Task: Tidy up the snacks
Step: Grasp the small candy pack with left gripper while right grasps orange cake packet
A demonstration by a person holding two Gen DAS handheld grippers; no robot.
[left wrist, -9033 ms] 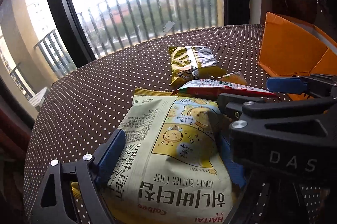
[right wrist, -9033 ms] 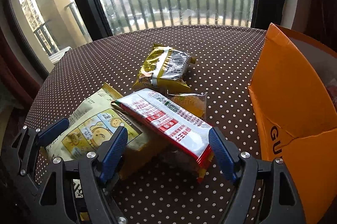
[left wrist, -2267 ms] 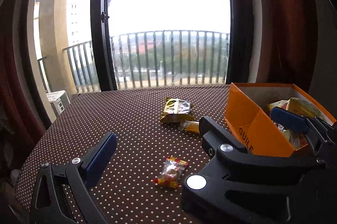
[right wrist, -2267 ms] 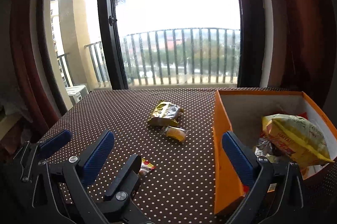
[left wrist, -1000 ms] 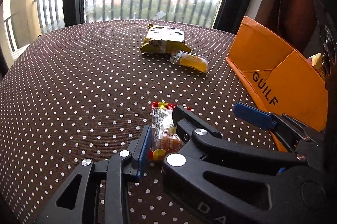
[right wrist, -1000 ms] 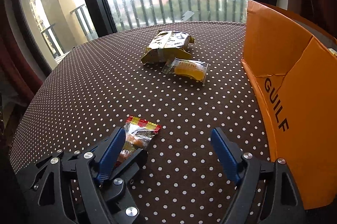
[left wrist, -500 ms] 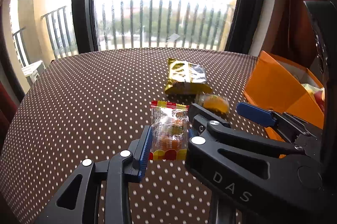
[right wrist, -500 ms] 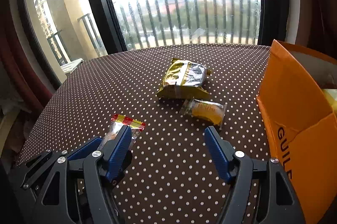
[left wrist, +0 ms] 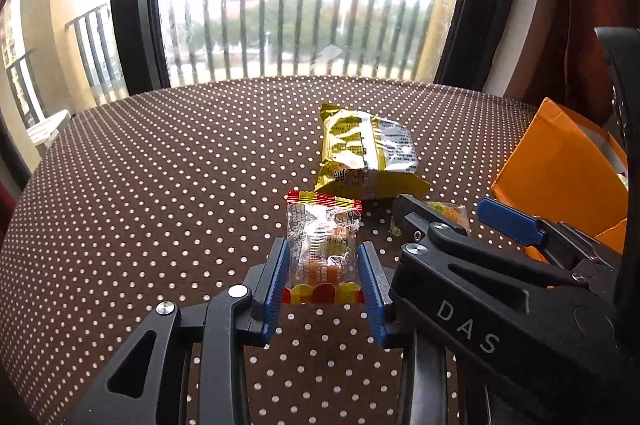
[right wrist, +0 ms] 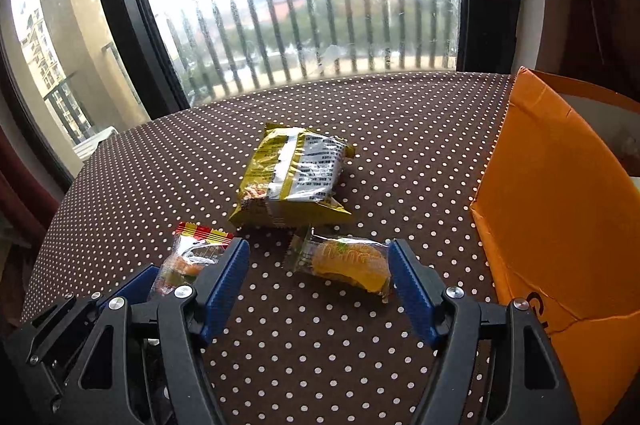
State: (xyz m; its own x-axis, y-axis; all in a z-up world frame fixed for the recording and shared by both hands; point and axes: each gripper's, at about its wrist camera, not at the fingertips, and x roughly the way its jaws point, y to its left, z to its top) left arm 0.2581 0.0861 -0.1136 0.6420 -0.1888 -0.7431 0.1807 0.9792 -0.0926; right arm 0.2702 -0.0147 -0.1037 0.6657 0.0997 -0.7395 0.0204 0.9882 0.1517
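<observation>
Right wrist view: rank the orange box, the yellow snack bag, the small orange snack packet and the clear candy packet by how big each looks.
1. orange box, though cut off by the frame.
2. yellow snack bag.
3. small orange snack packet.
4. clear candy packet, partly hidden by the left claw gripping it, so its rank against the orange packet is unsure.

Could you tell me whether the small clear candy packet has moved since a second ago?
Yes. The candy packet, clamped in the left gripper, has gone from flat on the table to raised, nearer the yellow bag.

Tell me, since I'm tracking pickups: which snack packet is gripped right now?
The clear candy packet with red-yellow ends, clamped in the left gripper; the yellow bag and orange snack lie free.
</observation>
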